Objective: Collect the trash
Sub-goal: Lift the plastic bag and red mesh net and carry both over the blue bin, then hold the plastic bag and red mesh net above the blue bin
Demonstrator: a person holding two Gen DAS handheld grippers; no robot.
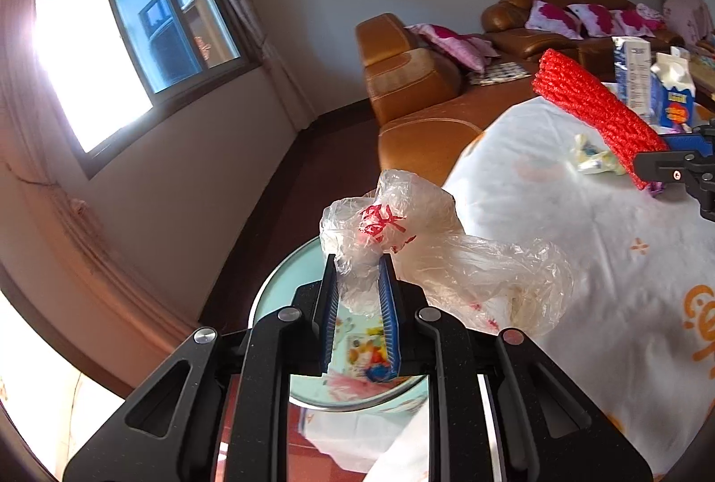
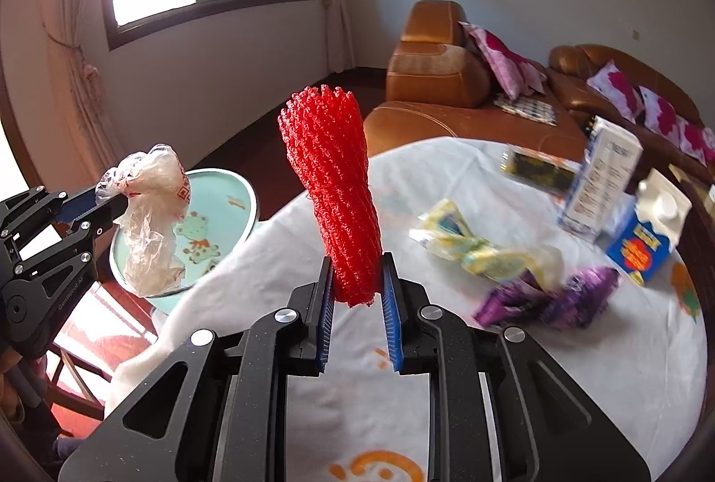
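Observation:
My left gripper (image 1: 359, 263) is shut on a crumpled clear plastic bag (image 1: 429, 245) with red print and holds it above a round light-blue bin (image 1: 286, 281) beside the table. The right wrist view shows the same bag (image 2: 152, 213) hanging over the bin (image 2: 223, 205). My right gripper (image 2: 357, 263) is shut on a red foam net sleeve (image 2: 333, 187) that stands upright above the white tablecloth (image 2: 514, 348). The sleeve also shows in the left wrist view (image 1: 594, 111).
On the table lie a yellow wrapper (image 2: 469, 245), a purple wrapper (image 2: 558, 298), a blue and white milk carton (image 2: 648, 231), a tall white carton (image 2: 603, 178) and a dark packet (image 2: 536, 169). A brown leather sofa (image 2: 447, 79) stands behind the table.

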